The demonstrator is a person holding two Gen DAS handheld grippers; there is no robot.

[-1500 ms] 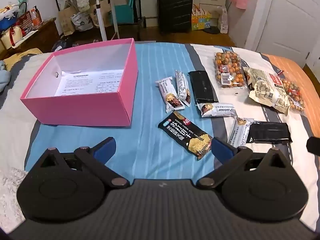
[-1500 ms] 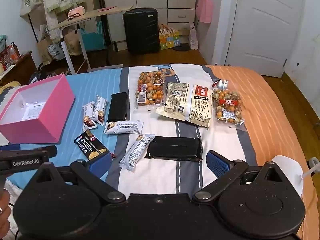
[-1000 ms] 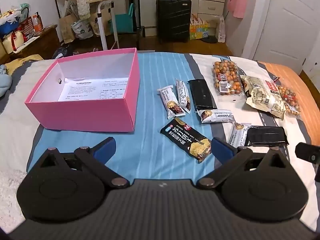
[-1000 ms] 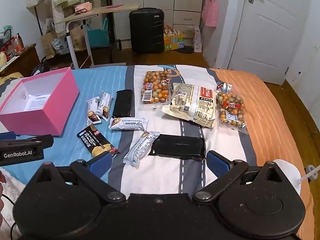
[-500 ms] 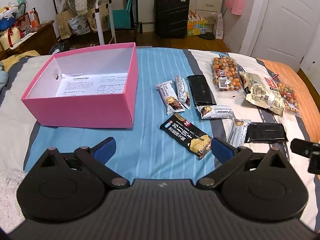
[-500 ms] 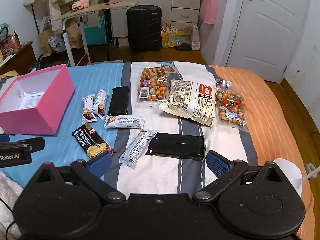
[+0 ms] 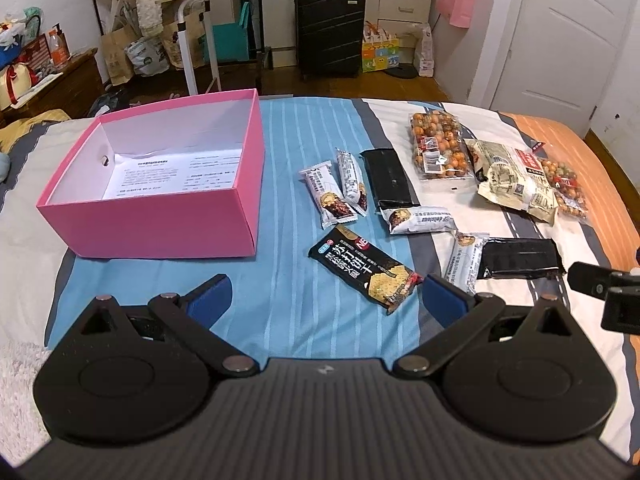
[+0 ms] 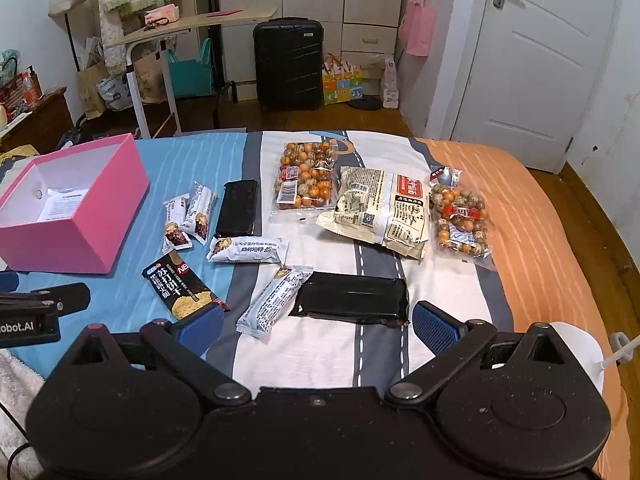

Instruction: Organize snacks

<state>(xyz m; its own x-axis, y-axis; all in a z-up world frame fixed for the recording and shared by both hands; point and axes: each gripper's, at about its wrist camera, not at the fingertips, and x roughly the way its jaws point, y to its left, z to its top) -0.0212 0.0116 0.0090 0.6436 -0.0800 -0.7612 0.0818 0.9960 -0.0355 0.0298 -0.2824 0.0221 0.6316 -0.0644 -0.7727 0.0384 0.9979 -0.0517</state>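
An open pink box (image 7: 168, 216) (image 8: 76, 220) with a printed sheet inside sits on the bed at the left. Several snack packets lie to its right: a black cracker pack (image 7: 362, 268) (image 8: 180, 284), white bars (image 7: 336, 192) (image 8: 248, 249), two black flat packs (image 7: 518, 258) (image 8: 352, 298), two bags of round nuts (image 7: 438, 146) (image 8: 460, 220) and a cream bag (image 8: 380, 212). My left gripper (image 7: 326, 298) hovers open just short of the cracker pack. My right gripper (image 8: 318, 324) hangs open just short of the nearer black flat pack. Neither holds anything.
The bed cover (image 7: 288, 140) is striped blue, white, grey and orange. Beyond the bed stand a black suitcase (image 8: 288, 64), a side table (image 8: 192, 24), bags and a white door (image 8: 528, 48). A white round object (image 8: 576, 344) lies at the bed's near right.
Both cameras have shifted only slightly over the bed; the snacks and the box lie where they were. Both grippers have stayed open.
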